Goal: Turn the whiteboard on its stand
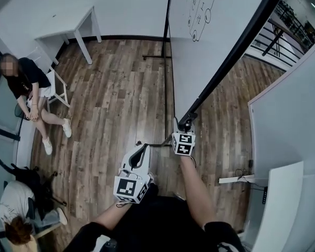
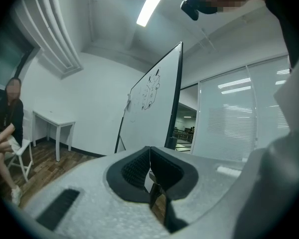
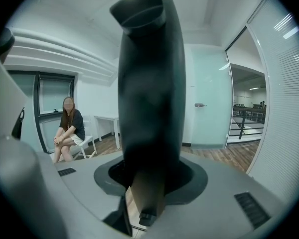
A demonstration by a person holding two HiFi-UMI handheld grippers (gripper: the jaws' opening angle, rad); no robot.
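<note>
The whiteboard (image 1: 215, 41) is white with a black frame and a line drawing near its top. It hangs tilted on a black stand (image 1: 166, 62). My right gripper (image 1: 186, 127) is shut on the board's black frame edge (image 1: 236, 41) at its near lower end. In the right gripper view that frame bar (image 3: 149, 93) fills the space between the jaws of the right gripper (image 3: 149, 183). My left gripper (image 1: 142, 151) hangs lower and to the left, apart from the board. Its pads (image 2: 139, 166) meet with nothing between them. In the left gripper view the whiteboard (image 2: 152, 106) stands beyond.
A person (image 1: 29, 85) sits on a white chair at the left, near a white table (image 1: 68, 33). Another person (image 1: 16, 217) crouches at the lower left. A white panel (image 1: 283, 203) and a glass wall stand at the right. The floor is wood planks.
</note>
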